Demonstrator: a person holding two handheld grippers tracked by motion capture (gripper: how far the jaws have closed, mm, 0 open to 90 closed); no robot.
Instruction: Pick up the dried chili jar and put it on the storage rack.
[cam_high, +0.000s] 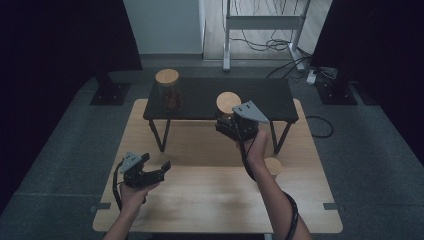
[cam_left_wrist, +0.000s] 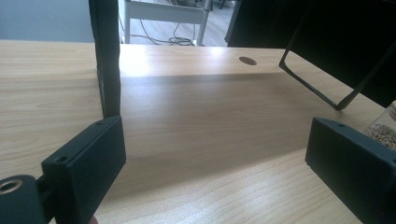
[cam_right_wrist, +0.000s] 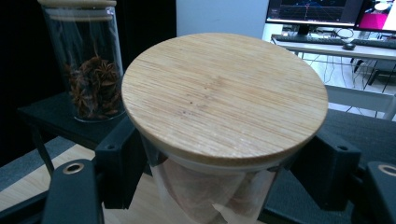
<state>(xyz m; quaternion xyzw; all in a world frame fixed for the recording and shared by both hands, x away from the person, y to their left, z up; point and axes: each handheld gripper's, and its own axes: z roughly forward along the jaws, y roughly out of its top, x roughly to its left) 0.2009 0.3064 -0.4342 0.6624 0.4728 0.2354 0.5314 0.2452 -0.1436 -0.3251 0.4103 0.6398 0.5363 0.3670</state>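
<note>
Carrying jar (cam_right_wrist: 219, 140), clamped in right tongs (cam_high: 231, 126), at frame centre toward black shelf (cam_high: 200, 95) beside star-anise jar (cam_high: 169, 91). Left tongs (cam_high: 159, 167) idling apart, lower left. Next, probably: lifting clear of shelf edge, setting down upright.

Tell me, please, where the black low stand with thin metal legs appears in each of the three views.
High view: the black low stand with thin metal legs is at upper centre, on the light wooden tabletop.
Left gripper view: its legs rise at upper left and at the right.
Right gripper view: its dark top is at mid left, behind the clear glass jar with round bamboo lid.
Shared landmark: the wooden tabletop under the stand.
</note>
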